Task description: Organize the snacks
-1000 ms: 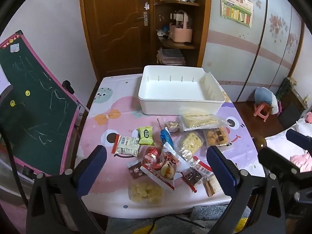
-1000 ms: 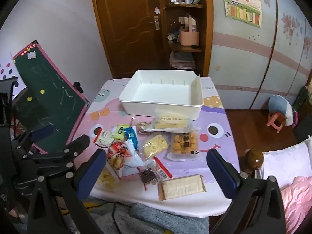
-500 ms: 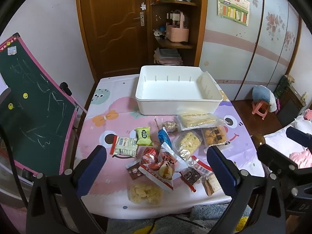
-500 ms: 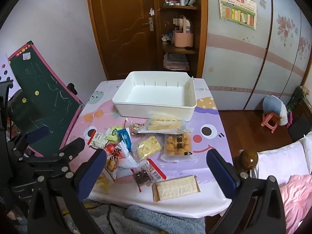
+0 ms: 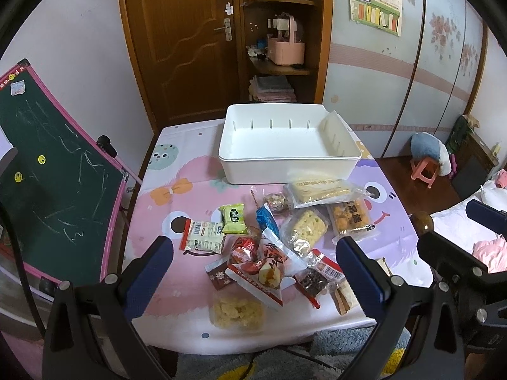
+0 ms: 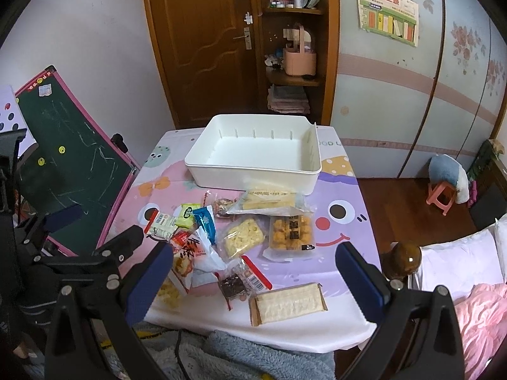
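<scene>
**Grippers Drawn Back, Snacks Untouched**

Over the last second both views were pulled back slightly. The left gripper point(image 5: 253, 272) and right gripper point(image 6: 253, 272) were held spread and empty. The snack packets point(image 5: 272, 237) were left scattered before the empty white bin point(image 5: 288, 164); sorting was judged unstarted.

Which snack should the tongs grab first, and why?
Probably the right tongs should drop onto the cracker pack. It lies alone at the near table edge, closest to them, with nothing on top. Both tongs are open and empty, and the white bin holds nothing yet.
</scene>
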Action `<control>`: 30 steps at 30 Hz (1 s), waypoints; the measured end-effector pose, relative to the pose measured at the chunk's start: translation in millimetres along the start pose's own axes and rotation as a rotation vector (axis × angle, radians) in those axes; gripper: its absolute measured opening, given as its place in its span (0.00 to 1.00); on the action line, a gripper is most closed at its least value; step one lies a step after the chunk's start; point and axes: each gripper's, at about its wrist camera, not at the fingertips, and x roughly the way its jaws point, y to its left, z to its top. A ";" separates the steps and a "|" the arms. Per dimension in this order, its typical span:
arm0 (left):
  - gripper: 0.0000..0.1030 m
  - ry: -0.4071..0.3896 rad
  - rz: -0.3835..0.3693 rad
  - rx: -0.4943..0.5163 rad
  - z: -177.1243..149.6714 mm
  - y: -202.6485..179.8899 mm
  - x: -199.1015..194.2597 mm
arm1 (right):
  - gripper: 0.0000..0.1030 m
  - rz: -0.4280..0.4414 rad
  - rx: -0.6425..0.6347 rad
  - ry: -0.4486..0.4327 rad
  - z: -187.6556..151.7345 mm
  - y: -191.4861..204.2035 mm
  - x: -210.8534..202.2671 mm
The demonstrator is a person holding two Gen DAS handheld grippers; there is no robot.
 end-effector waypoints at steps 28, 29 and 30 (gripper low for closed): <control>0.99 0.019 -0.002 0.006 -3.3 -2.8 4.7 | 1.00 0.039 0.019 0.011 -7.7 -4.2 1.8; 0.99 0.022 -0.002 0.007 -4.0 -2.9 4.7 | 1.00 0.038 0.019 0.013 -8.0 -4.1 2.0; 0.99 0.024 -0.004 0.008 -4.7 -2.9 4.8 | 1.00 0.041 0.019 0.014 -8.5 -4.0 2.1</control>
